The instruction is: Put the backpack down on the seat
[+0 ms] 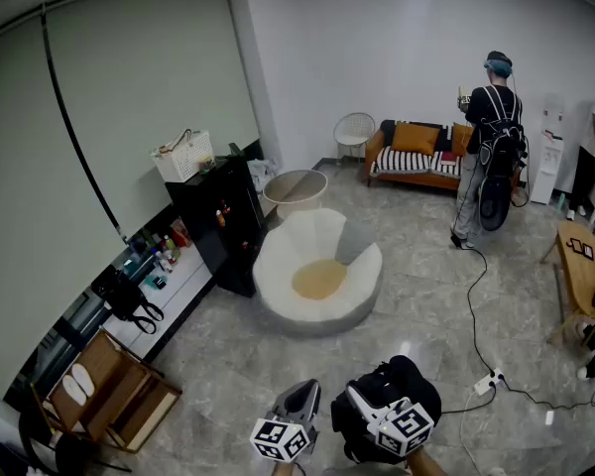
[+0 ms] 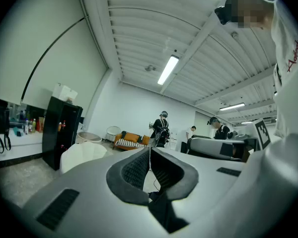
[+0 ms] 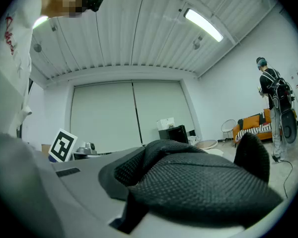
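Note:
In the head view, the black backpack hangs low at the bottom centre, above the grey floor. My right gripper is shut on it; the right gripper view shows its black mesh fabric bunched over and between the jaws of that gripper. Just to its left, my left gripper is beside the bag and holds nothing. In the left gripper view its pads meet along a thin seam, so this gripper is shut. The seat, a round white chair with a yellowish cushion, stands ahead on the floor, also visible as the white seat.
A black cabinet with a white basket stands left of the seat, and a round side table is behind it. A person stands by an orange sofa. A cable and power strip lie at right, cardboard boxes at left.

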### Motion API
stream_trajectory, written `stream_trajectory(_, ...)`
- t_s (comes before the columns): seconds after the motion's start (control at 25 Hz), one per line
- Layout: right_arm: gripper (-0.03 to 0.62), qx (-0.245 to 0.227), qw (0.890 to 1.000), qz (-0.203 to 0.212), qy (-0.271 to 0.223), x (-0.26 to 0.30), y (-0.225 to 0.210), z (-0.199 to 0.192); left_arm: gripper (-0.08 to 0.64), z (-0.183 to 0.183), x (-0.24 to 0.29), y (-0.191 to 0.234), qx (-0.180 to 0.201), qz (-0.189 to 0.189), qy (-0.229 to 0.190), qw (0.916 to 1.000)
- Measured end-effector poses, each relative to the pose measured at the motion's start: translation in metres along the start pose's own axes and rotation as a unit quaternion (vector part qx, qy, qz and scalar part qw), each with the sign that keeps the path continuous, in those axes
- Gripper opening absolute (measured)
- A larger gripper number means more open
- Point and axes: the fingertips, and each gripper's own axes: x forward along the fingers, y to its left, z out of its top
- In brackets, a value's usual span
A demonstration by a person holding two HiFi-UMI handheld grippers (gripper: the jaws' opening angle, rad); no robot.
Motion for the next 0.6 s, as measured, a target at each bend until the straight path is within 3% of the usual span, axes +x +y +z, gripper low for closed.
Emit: stream_trajectory(0.6,0.041,-0.025,1.0,0.008,0.001,-0.002,-0.009,0.011,0.035,-0.001,0.005,-0.009,-0.002,0.002,-0.002,1.0)
